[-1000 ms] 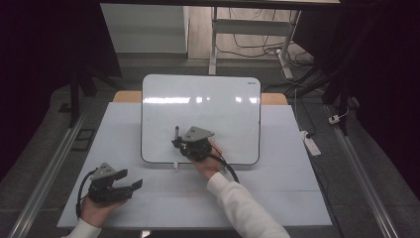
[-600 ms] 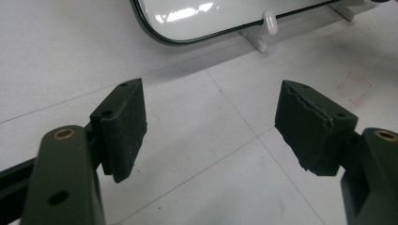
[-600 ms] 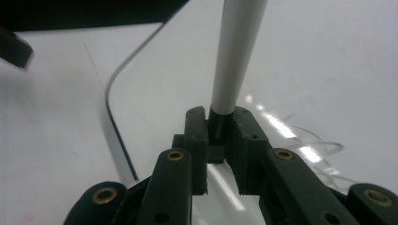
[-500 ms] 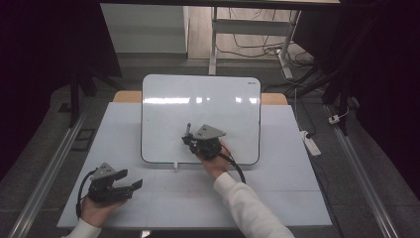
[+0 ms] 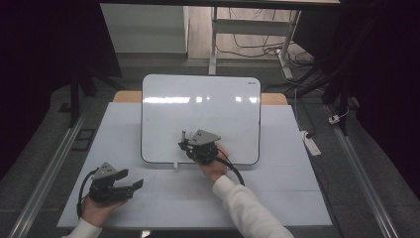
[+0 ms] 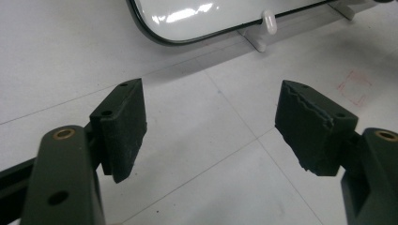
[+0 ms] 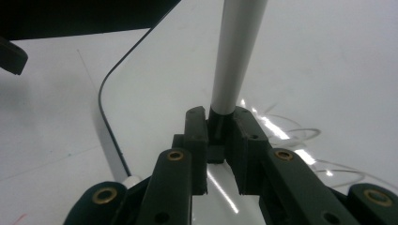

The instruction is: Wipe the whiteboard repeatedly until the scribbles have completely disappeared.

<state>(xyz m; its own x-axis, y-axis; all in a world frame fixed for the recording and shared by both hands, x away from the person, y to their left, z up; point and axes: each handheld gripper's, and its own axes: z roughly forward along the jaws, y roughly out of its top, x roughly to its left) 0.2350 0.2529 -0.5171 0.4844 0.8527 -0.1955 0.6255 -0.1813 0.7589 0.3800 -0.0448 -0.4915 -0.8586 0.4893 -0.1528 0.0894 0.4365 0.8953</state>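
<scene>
Right gripper view: marker (image 7: 234,56) clamped between fingers (image 7: 197,136).

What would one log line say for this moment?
right gripper: shut on marker | marker over whiteboard | left gripper: open, empty, over table

High view looks forward and down over my table (image 5: 297,198). Both gripper views sit close, looking along my jaws; all share the whiteboard (image 5: 200,116) edge.
</scene>
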